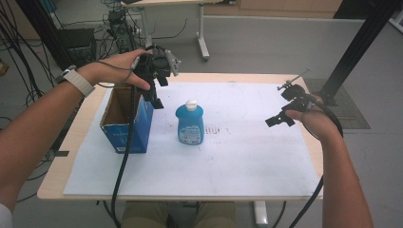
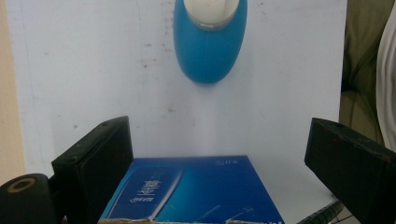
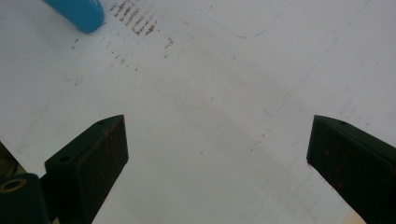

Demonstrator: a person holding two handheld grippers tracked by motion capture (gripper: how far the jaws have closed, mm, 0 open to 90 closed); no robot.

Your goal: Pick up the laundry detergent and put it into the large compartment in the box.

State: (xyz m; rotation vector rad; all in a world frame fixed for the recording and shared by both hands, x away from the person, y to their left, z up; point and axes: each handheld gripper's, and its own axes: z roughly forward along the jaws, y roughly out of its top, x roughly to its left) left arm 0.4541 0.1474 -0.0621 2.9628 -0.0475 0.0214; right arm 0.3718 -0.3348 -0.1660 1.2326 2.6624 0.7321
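We start with the bench (image 1: 85, 121), a pale wooden top almost wholly covered by a white sheet (image 1: 237, 161) with some scuff marks near its middle. On the sheet's left stands a blue cardboard box (image 1: 124, 127), upright with its top open, and just beside it, apart from it, an upright blue bottle (image 1: 190, 124) with a white cap. Our left tool (image 1: 158, 92) hangs over the box's far rim with its jaws spread wide and empty; in the left gripper view the box's blue side (image 2: 196, 189) lies between them and the bottle (image 2: 210, 44) beyond. Our right tool (image 1: 281, 117) hovers over bare sheet at the right, jaws likewise apart and holding nothing. We judge the bottle light to moderate, depending on fill we cannot see, stiff but smooth plastic, so it may slip; the flat body below the shoulder looks the safest hold. The box is light and its thin walls would buckle. Room is wide to the right and front; the box crowds the bottle's left.
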